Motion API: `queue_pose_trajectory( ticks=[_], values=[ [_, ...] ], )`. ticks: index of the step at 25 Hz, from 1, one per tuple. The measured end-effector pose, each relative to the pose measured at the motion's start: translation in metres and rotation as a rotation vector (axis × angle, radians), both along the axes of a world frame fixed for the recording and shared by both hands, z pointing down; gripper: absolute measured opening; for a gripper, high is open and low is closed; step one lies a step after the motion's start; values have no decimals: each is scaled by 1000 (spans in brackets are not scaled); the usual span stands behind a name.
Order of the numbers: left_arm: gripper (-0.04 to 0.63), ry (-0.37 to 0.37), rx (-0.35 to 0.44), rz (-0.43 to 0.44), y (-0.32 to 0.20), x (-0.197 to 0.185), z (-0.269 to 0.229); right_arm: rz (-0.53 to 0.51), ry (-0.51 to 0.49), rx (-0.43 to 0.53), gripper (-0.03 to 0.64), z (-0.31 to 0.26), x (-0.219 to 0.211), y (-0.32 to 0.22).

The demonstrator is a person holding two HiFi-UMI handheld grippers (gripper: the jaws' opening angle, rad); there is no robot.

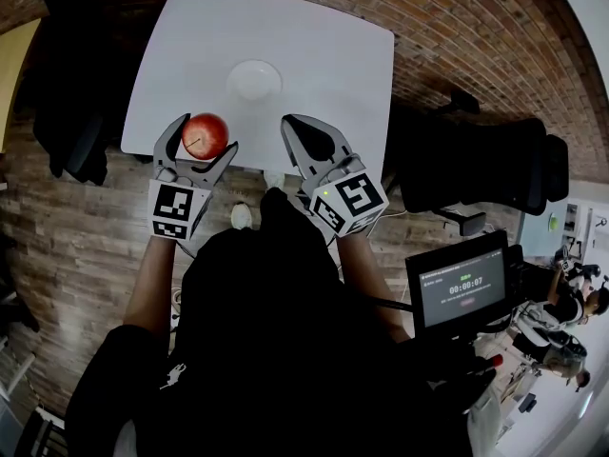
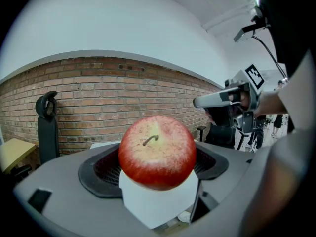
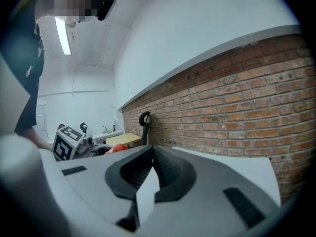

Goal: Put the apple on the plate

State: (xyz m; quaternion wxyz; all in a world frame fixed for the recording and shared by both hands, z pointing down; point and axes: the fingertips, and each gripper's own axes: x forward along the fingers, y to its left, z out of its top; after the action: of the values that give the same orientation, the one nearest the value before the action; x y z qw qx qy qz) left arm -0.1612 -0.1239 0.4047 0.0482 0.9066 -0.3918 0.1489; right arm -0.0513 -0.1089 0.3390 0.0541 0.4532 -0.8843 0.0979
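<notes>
A red apple [image 1: 203, 137] sits between the jaws of my left gripper [image 1: 206, 133], which is shut on it above the near edge of the white table [image 1: 324, 55]. In the left gripper view the apple [image 2: 157, 152] fills the gap between the jaws, stem towards the camera. A small white plate [image 1: 254, 79] lies on the table just beyond the apple and a little to its right. My right gripper [image 1: 290, 124] hangs beside the left one at the table's near edge, shut, with nothing in it; its tips [image 3: 150, 151] meet.
A black office chair [image 1: 495, 165] stands right of the table, and dark seating [image 1: 76, 141] is at its left. A small screen [image 1: 463, 290] is mounted at my lower right. A yellow table edge [image 1: 14, 65] shows far left. The floor is brick-patterned.
</notes>
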Motion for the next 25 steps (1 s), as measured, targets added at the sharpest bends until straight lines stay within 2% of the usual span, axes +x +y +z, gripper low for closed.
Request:
queue_pose_trajectory(
  ticks=[15,20,25],
  values=[
    [420,-35,-24,-62,-46,52,7,-93,-18,-23,5,9,48,-55],
    [420,-43,-61,-68,-89,84,25,-119,-22,-59,5,25,75,-101],
    [420,-53,-68,-78,-90,86,32,-153,-8,-64,3,27,73,-104]
  ],
)
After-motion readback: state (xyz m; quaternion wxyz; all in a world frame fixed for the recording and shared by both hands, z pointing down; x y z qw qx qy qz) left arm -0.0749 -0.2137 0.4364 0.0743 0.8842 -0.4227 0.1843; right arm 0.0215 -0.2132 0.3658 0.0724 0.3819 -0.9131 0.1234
